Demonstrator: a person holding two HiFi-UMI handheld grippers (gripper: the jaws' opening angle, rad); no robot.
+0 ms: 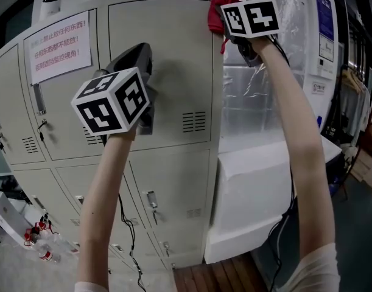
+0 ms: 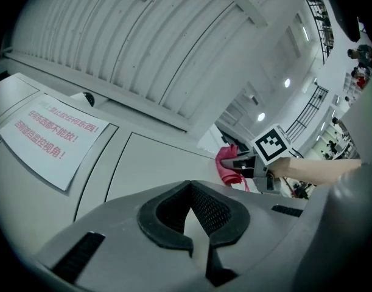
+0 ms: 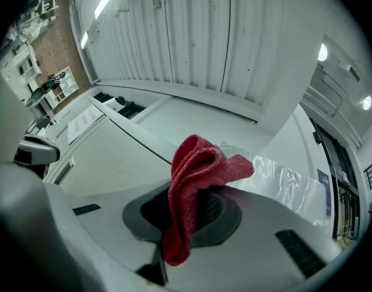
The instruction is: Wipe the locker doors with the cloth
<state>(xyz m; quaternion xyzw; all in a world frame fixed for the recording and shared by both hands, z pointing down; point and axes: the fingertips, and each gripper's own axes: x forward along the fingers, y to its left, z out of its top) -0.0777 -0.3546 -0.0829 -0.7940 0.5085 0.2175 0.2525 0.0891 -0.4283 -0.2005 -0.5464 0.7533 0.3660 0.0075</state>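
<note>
A bank of beige locker doors (image 1: 161,72) fills the head view. A red cloth (image 1: 220,8) is pressed at the top right corner of the upper door, pinched in my right gripper (image 1: 234,35), which is raised high. In the right gripper view the cloth (image 3: 195,175) hangs folded out of the shut right gripper (image 3: 189,215). My left gripper (image 1: 136,56) is held in front of the same upper door, lower and to the left, shut with nothing in it (image 2: 195,224). From the left gripper view the cloth (image 2: 227,166) shows beside the door edge.
A paper notice with red print (image 1: 59,46) is stuck on the neighbouring door. A white plastic-wrapped unit (image 1: 259,187) stands right of the lockers. Small bottles (image 1: 42,248) lie on the floor at lower left. Cables (image 1: 128,224) hang below both arms.
</note>
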